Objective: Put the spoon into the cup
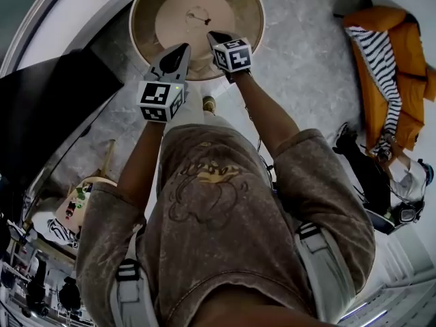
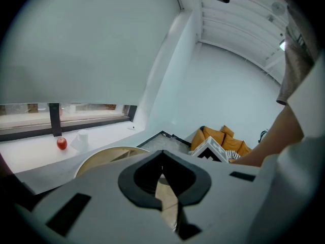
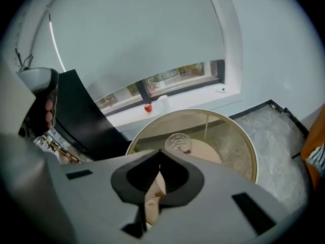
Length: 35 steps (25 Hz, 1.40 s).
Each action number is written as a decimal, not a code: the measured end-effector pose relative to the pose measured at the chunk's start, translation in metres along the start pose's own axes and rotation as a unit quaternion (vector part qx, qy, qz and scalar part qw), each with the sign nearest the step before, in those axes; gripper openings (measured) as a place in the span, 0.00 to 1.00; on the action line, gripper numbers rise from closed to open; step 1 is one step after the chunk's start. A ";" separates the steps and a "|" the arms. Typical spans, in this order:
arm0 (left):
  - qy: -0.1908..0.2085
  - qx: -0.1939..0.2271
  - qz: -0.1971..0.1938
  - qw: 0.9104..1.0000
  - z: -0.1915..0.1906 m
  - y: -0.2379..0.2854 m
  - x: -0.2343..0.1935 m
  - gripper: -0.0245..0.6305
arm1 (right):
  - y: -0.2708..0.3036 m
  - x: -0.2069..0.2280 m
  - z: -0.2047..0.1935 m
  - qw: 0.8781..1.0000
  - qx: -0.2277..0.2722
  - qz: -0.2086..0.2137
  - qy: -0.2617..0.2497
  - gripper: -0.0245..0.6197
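Note:
A clear glass cup [image 1: 197, 14] [image 3: 177, 142] stands near the middle of the round glass table [image 1: 253, 9] [image 3: 248, 141]. A thin dark thing, apparently the spoon [image 1: 202, 19] [image 3: 187, 150], sits at the cup's rim; I cannot tell how deep it is inside. My left gripper [image 1: 182, 47] [image 2: 162, 153] hangs over the table's near edge, jaws shut with nothing between them. My right gripper [image 1: 212, 35] [image 3: 160, 152] hovers just beside it, closer to the cup, also shut and empty. Neither gripper touches the cup.
A small red fruit [image 3: 148, 107] [image 2: 62, 143] and a white cup [image 3: 162, 100] sit on the window sill behind the table. A dark panel [image 1: 48, 107] stands at the left. An orange seat with a striped cloth [image 1: 392, 67] lies at the right on the grey floor.

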<state>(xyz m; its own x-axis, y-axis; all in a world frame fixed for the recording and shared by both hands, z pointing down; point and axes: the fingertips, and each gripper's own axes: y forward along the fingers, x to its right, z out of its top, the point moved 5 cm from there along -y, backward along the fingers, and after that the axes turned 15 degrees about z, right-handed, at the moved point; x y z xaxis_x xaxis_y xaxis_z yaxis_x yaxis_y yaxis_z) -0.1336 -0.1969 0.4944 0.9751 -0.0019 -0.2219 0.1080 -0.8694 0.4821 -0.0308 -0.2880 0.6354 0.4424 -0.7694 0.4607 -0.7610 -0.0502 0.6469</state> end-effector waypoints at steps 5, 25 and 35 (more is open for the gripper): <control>-0.003 0.001 -0.004 1.000 0.005 -0.017 0.009 0.06 | -0.026 -0.032 0.002 1.000 0.025 0.013 -0.001 0.07; 0.031 0.071 -0.037 0.996 0.066 -0.116 0.074 0.06 | -0.220 -0.163 0.049 0.969 0.231 0.040 -0.081 0.07; 0.070 0.131 -0.022 0.989 0.080 -0.150 0.088 0.06 | -0.265 -0.211 0.053 0.944 0.286 0.036 -0.159 0.07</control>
<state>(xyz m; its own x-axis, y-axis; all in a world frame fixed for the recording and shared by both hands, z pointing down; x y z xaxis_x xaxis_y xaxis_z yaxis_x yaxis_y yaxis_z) -0.0799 -0.1058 0.3348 0.9899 0.0900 -0.1097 0.1137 -0.9656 0.2340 0.0524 -0.1461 0.3350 0.2839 -0.9319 0.2258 -0.9557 -0.2559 0.1453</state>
